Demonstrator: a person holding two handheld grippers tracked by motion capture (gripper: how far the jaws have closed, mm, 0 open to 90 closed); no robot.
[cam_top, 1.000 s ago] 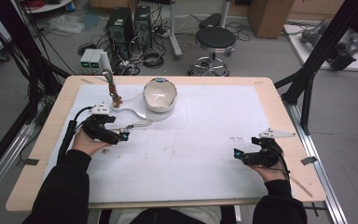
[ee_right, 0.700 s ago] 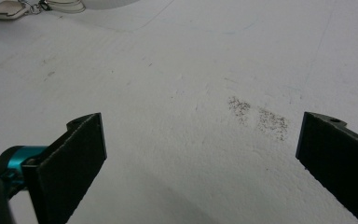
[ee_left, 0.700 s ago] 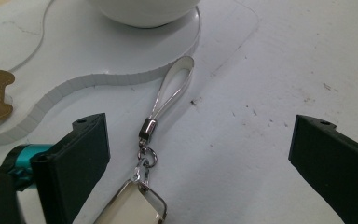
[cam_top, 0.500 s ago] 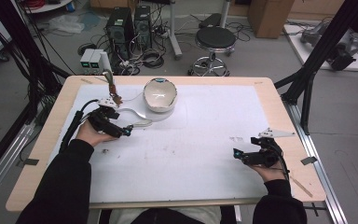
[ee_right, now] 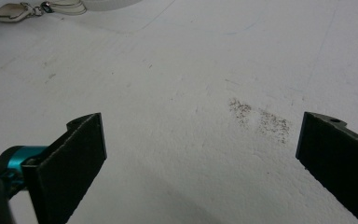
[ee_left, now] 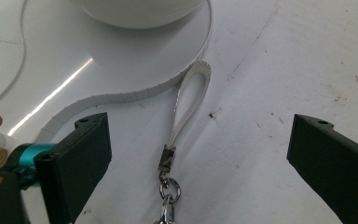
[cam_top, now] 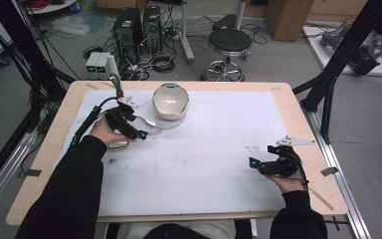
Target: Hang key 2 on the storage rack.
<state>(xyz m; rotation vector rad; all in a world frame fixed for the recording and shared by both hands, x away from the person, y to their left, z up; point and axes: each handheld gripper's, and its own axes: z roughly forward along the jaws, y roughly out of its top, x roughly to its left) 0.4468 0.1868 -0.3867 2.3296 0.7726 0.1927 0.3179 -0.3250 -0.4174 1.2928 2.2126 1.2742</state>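
A workshop floor with computer towers, cables and a stool [cam_top: 230, 41] lies beyond the counter [cam_top: 298, 107], whose top carries a white mat [cam_top: 204, 164]. A white bowl [cam_top: 170, 101] sits at the far middle of the mat, the landmark here. The left claw [cam_top: 140, 133] is just to the left of the bowl and nearer the person, jaws wide apart and holding nothing. Between those jaws, in the left gripper view, a white strap [ee_left: 189, 102] with a metal clasp [ee_left: 168, 161] lies flat just beside the bowl's base. The right claw [cam_top: 252, 163] rests well apart from the bowl, to the right, its jaws also wide apart over bare mat.
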